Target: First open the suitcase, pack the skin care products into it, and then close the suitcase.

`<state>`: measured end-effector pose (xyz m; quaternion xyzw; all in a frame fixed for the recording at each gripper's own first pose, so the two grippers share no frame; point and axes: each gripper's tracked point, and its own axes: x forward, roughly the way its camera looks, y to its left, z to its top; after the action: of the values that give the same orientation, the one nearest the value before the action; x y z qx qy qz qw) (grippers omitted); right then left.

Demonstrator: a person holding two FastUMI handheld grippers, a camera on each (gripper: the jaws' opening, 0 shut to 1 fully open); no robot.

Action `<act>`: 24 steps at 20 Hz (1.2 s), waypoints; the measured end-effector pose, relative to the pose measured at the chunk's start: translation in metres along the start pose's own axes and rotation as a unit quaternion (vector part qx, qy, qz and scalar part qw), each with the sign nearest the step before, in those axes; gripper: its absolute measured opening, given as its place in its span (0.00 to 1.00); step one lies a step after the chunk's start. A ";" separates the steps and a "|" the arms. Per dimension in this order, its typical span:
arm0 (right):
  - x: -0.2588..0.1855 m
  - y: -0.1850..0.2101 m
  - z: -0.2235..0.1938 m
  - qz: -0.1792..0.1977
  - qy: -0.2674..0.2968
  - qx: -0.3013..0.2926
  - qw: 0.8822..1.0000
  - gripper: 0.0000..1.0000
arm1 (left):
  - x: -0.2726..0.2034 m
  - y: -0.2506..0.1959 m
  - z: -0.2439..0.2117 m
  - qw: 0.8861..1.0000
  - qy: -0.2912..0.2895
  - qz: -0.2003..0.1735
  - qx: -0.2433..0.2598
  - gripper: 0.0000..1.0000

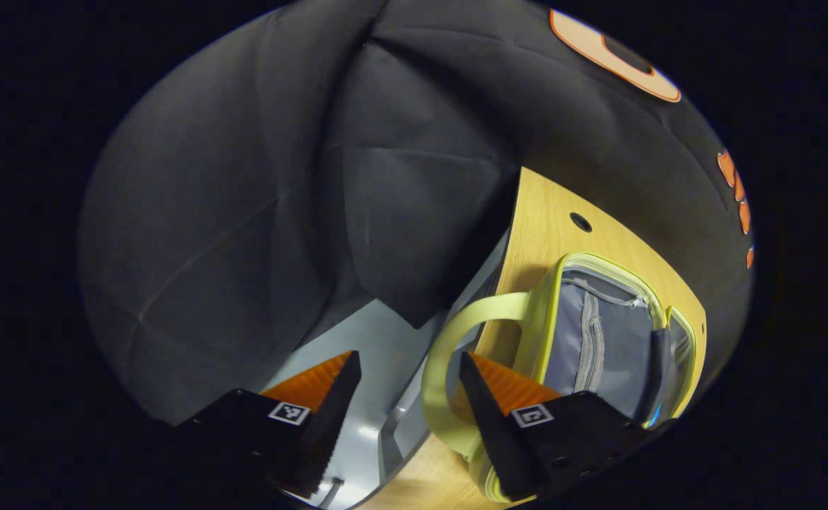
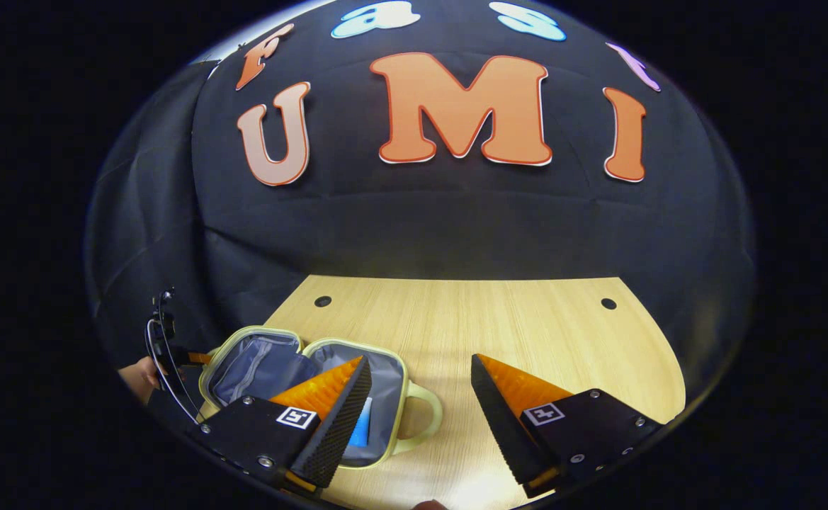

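L gripper (image 1: 406, 397): we see jaws apart, nothing between them, just beside the yellow-green handle (image 1: 449, 340) of the suitcase (image 1: 601, 340). R gripper (image 2: 421, 404): jaws wide apart, empty, above the wooden table (image 2: 527, 326). Suitcase lies open on table at left; blue skin care tube (image 2: 364, 425) inside.

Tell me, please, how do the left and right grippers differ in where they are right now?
The left gripper hangs past the wooden table's edge, one finger beside the yellow-green suitcase's handle; the right gripper hangs over bare tabletop beside the open case. Both stand open, holding nothing, with orange-backed black fingers.
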<state>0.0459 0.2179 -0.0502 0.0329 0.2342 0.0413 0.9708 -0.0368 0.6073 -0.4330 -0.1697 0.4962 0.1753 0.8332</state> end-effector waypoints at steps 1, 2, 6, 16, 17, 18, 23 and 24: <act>-0.003 -0.004 0.000 -0.005 -0.002 0.000 1.000 0.91 | 0.005 -0.003 -0.004 1.000 0.011 -0.007 0.003 0.78; -0.007 -0.008 -0.002 -0.009 0.000 -0.001 1.000 0.91 | 0.007 -0.008 -0.008 1.000 0.021 -0.014 0.006 0.64; -0.020 -0.020 -0.006 -0.033 -0.003 -0.001 0.999 0.91 | 0.006 -0.013 -0.005 1.000 0.022 -0.018 0.012 0.21; -0.026 -0.036 0.008 -0.025 -0.039 -0.008 0.999 0.91 | -0.077 -0.055 0.057 0.992 -0.087 -0.033 0.086 0.07; -0.027 -0.039 0.009 -0.025 -0.041 -0.014 0.999 0.91 | -0.092 -0.060 0.066 0.990 -0.100 -0.034 0.090 0.07; -0.028 -0.040 0.010 -0.018 -0.046 -0.019 0.999 0.91 | -0.108 -0.064 0.076 0.989 -0.111 -0.035 0.093 0.07; -0.030 -0.051 0.018 0.005 -0.070 -0.049 0.996 0.91 | -0.177 -0.115 0.097 0.979 -0.169 -0.037 0.111 0.07; -0.031 -0.058 0.020 0.010 -0.074 -0.054 0.996 0.91 | -0.189 -0.126 0.095 0.977 -0.178 -0.039 0.112 0.07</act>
<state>0.0311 0.1560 -0.0229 -0.0145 0.1589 0.0608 0.9853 0.0104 0.5163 -0.2092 -0.0605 0.3492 0.1138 0.9281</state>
